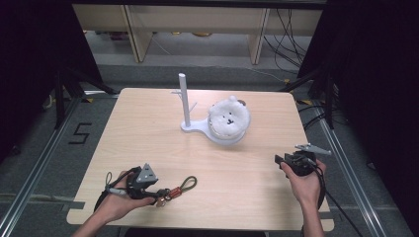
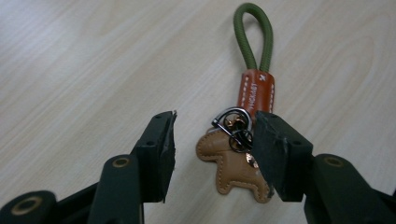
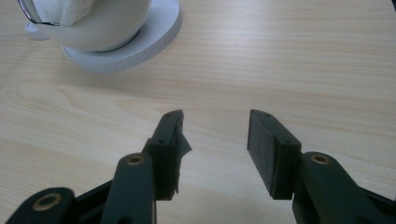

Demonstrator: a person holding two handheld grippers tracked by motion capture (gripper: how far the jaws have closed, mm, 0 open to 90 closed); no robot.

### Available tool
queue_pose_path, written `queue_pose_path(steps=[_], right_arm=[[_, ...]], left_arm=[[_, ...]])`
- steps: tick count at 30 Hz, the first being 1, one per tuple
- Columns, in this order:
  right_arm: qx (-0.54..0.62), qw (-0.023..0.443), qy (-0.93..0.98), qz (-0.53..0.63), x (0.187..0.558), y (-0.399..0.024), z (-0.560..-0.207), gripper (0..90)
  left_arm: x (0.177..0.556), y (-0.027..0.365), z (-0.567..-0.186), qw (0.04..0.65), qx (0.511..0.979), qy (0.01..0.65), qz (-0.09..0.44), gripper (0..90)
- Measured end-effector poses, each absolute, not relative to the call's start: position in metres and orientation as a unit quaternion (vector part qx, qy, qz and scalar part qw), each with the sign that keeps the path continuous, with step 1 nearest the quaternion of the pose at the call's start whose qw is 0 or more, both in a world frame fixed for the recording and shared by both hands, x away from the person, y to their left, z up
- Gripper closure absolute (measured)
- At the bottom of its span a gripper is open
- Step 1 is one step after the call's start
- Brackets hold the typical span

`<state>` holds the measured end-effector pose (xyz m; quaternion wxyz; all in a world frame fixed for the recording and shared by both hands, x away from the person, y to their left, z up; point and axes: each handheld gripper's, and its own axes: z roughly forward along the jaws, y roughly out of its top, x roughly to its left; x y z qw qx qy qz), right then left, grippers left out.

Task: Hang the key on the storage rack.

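My left gripper (image 1: 157,196), held low at the near left, points rightward with my left hand (image 1: 121,202) wrapped beneath it; jaws parted, neither pad pressing. My right gripper (image 1: 277,160), at the near right, points leftward from my right hand (image 1: 306,183); jaws apart, nothing between.

White stand (image 1: 186,123) with upright post, fluffy white bear-faced plush (image 1: 228,118) in its dish, pale wooden table (image 1: 148,133), shelving (image 1: 197,24) behind

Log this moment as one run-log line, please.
left gripper: open around tan leather keychain with green cord loop | right gripper: open, empty | white stand: untouched
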<state>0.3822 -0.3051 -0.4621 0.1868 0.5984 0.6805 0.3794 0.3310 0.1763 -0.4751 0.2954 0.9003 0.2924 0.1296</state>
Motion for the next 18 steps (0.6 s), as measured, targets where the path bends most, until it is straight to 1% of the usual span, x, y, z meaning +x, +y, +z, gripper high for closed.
queue_pose_path(steps=[2,4,7,8,10,18], right_arm=[[0.586,0.195,0.691,0.375,0.383,-0.308,-0.462,56.2],[0.586,0.195,0.691,0.375,0.383,-0.308,-0.462,56.2],[0.584,0.194,0.69,0.381,0.384,-0.308,-0.463,56.2],[0.6,0.184,0.678,0.382,0.382,-0.304,-0.463,56.2],[0.598,0.185,0.68,0.382,0.383,-0.304,-0.463,56.2],[0.598,0.185,0.68,0.382,0.383,-0.304,-0.463,56.2]], left_arm=[[0.332,0.174,-0.476,0.279,0.91,0.286,0.11,49.6],[0.334,0.171,-0.478,0.272,0.916,0.272,0.117,50.3],[0.335,0.166,-0.48,0.259,0.924,0.261,0.106,51.1],[0.335,0.164,-0.48,0.255,0.926,0.258,0.104,51.5],[0.336,0.162,-0.479,0.246,0.932,0.246,0.102,52.0],[0.339,0.149,-0.478,0.241,0.937,0.229,0.103,52.9]])
